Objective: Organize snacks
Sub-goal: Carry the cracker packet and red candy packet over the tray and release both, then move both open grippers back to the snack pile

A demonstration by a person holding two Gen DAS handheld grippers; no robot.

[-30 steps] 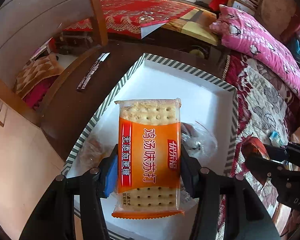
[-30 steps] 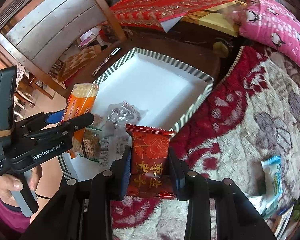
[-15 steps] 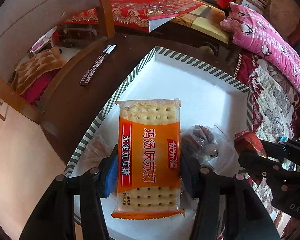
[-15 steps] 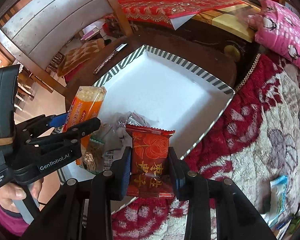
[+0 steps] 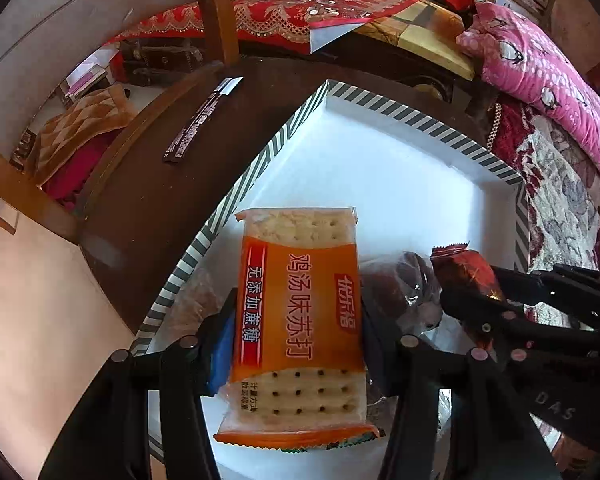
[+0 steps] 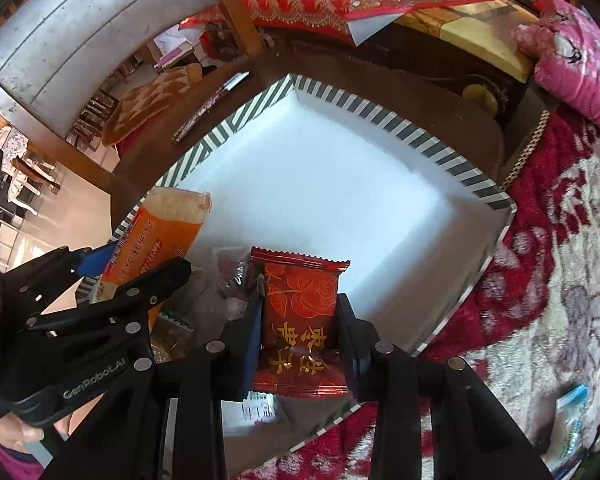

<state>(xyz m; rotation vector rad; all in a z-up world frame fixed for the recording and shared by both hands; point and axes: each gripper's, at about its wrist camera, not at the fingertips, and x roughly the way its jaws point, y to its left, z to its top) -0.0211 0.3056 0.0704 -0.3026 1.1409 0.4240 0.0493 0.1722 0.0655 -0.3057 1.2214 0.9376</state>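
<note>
1. Crowding is your main risk: both grippers hang close together over the near end of the striped-rim tray (image 6: 384, 118), and the left gripper (image 5: 296, 344) and right gripper (image 6: 298, 332) could knock each other if you lower them at once.
2. Your left gripper is pinching the orange soda cracker pack (image 5: 300, 320) across its width; the pack stands well forward of the fingers, so a quick tilt could let it pivot or slide out.
3. Your right gripper is clamped on the red jujube candy packet (image 6: 298, 320). Its glossy film looks slippery, so a loose hold may drop it short of the tray, onto the floral blanket (image 6: 540, 280).
4. Wrapped snacks already lie in the near corner, among them a clear bag of dark pieces (image 5: 404, 284); setting either packet on that heap could make it slide or push others about. The far half of the tray floor is bare white, the safer spot.
5. The cracker pack is flat and rectangular, orange with red side band and Chinese lettering, with pale dotted crackers showing through clear ends. It looks rigid but crushable.
6. The candy packet is small, pillow-shaped, red with a rose print, gold characters and serrated end seams.
7. A blue-and-white packet (image 6: 572, 416) lies on the blanket, well apart from the tray, apparently not yet sorted.
</note>
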